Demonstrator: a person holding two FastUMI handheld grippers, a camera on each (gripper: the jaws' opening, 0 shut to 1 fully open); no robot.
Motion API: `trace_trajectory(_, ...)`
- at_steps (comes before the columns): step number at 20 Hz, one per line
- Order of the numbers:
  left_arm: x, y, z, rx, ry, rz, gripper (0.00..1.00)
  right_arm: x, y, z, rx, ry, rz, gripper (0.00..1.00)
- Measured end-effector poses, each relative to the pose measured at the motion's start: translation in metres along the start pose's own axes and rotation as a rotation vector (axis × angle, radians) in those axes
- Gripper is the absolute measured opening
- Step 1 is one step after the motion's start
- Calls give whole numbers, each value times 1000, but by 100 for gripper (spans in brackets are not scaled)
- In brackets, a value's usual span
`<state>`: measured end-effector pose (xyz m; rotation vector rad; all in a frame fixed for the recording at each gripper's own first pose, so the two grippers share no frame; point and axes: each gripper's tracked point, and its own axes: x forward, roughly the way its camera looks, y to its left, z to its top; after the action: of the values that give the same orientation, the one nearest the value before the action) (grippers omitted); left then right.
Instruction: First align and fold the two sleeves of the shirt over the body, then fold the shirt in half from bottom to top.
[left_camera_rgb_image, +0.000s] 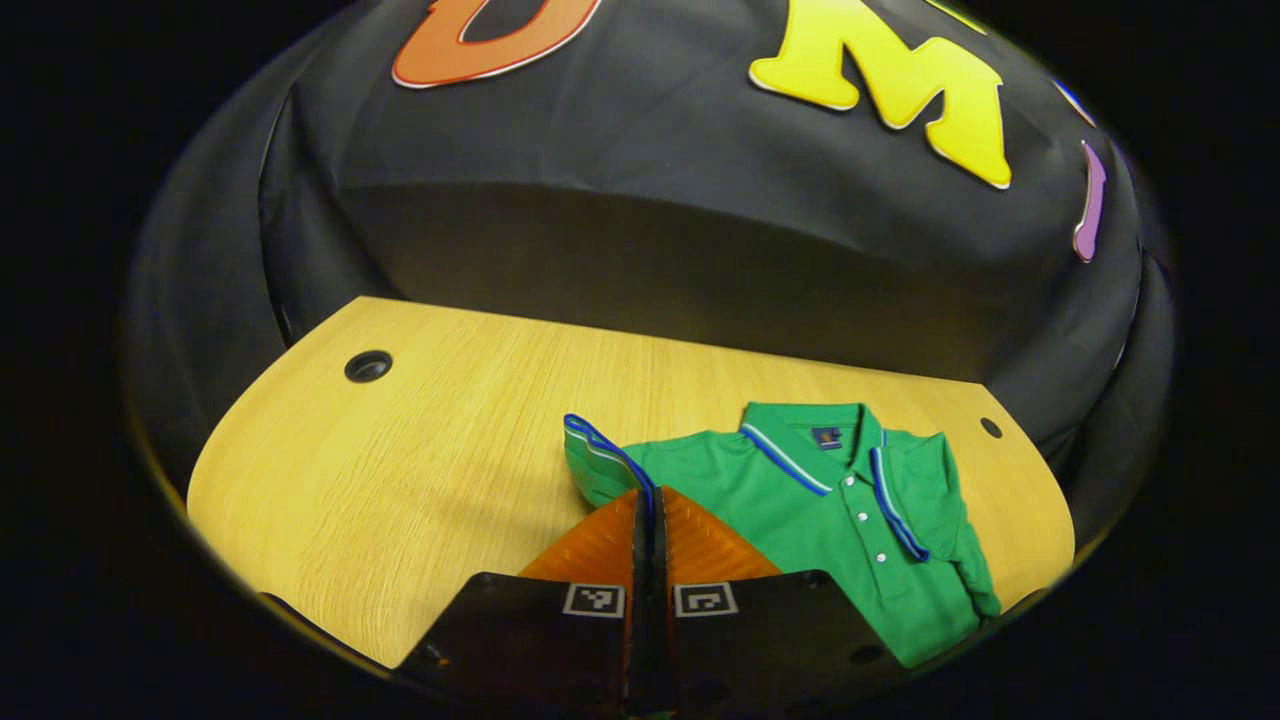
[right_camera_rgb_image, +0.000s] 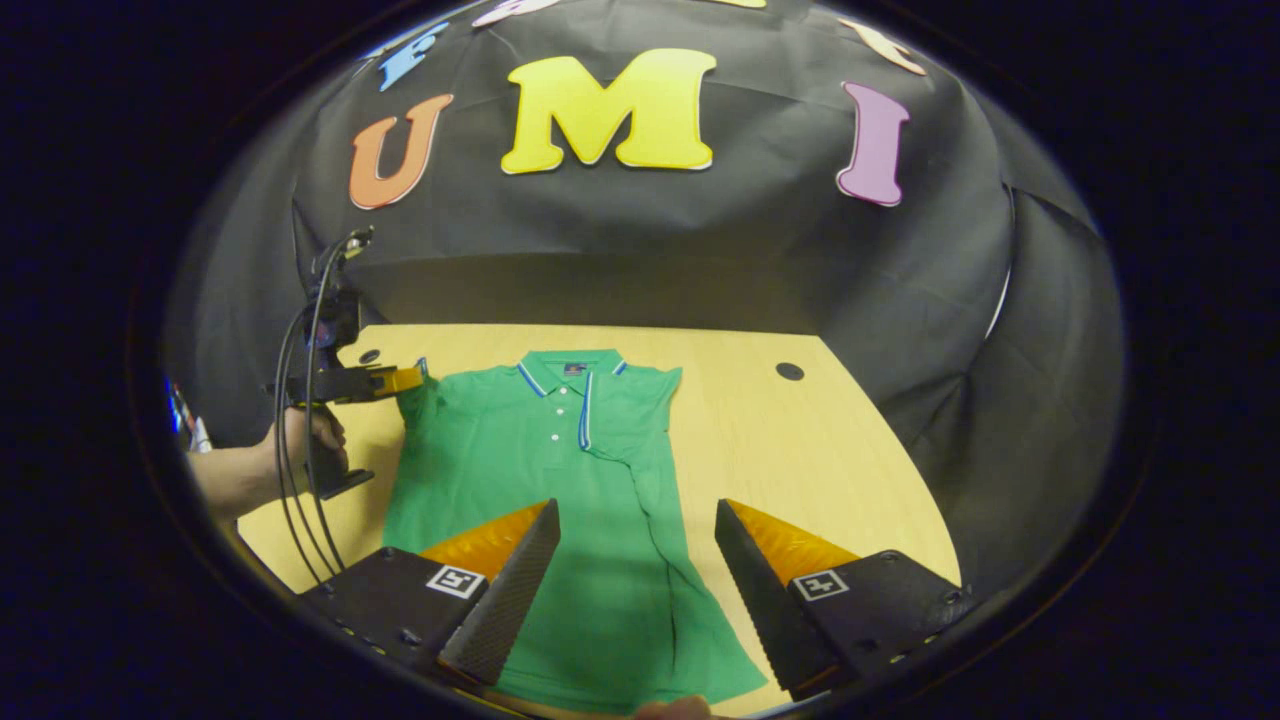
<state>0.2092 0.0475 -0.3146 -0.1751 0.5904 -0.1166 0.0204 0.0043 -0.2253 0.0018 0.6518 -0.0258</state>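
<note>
The left gripper (left_camera_rgb_image: 647, 500) is clamped tight on the green shirt's (right_camera_rgb_image: 560, 470) left sleeve (left_camera_rgb_image: 600, 455), lifted to fold inward, while the right gripper (right_camera_rgb_image: 637, 520) hovers wide open, empty, over the body whose right sleeve (right_camera_rgb_image: 650, 440) already lies folded.

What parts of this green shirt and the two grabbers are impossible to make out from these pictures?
- Left gripper view: the left gripper hides the part of the sleeve between its shut fingers.
- Left gripper view: the shirt lower half is cut off by the gripper body and the image edge.
- Right gripper view: the right gripper covers parts of the hem.
- Both views: the collar label is too small.
</note>
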Motion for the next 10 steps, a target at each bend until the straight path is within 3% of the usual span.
trace_trajectory(3,-2,-39,13,41,-18,-57,5,-3,-12,7,12,-25,-9,96)
trace_trajectory(10,15,-126,-7,115,54,-143,6,-17,-64,13,42,-55,-64,96)
